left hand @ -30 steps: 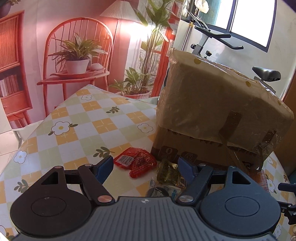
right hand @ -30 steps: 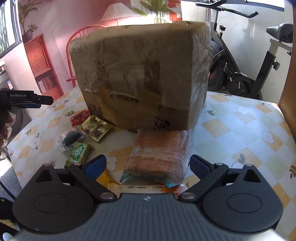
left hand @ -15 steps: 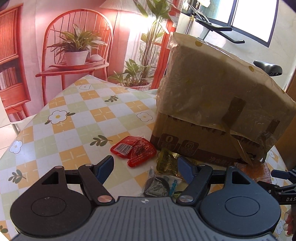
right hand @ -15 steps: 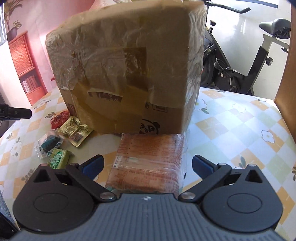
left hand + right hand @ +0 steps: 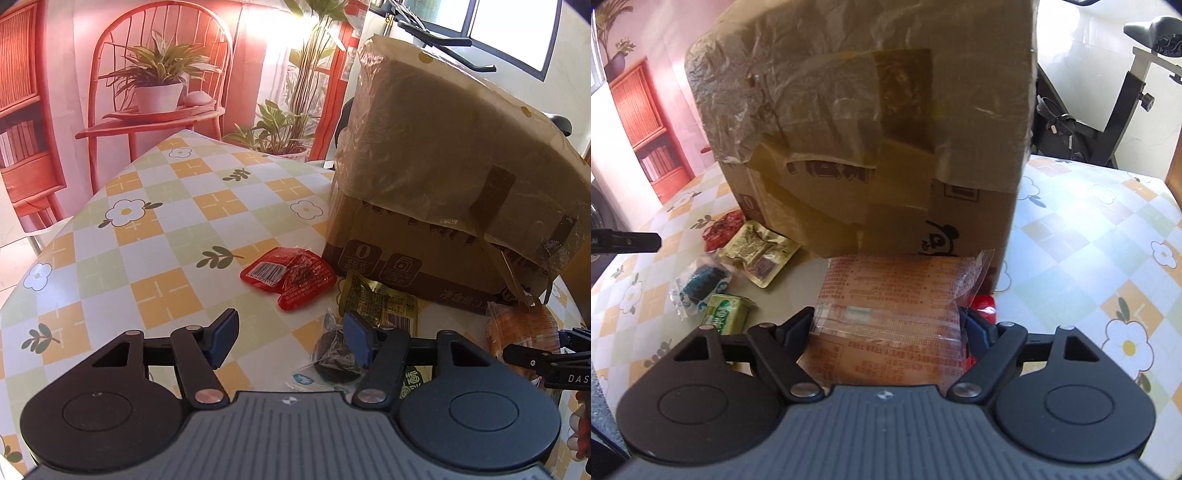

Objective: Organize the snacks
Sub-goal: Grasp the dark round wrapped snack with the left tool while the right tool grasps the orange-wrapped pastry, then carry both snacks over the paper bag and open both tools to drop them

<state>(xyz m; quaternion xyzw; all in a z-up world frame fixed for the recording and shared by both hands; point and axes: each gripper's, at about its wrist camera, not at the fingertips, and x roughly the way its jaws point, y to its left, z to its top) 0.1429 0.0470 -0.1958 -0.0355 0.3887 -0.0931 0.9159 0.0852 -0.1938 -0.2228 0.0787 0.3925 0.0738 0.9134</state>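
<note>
Five snacks left loose; none boxed. My right gripper (image 5: 886, 325) has just been closing, pinching the orange pack (image 5: 890, 295) at twelve o'clock; left gripper (image 5: 290, 338) half-open, empty.

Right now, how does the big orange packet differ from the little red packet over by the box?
The orange packet is much the larger; the red packet is small. The orange packet lies between the right tongs, which have just been closing on it; the red packet lies untouched, ahead of the left tongs. The orange one is printed with rows of text; the red one shows a barcode. Both lie on the checked tablecloth beside the cardboard box.
</note>
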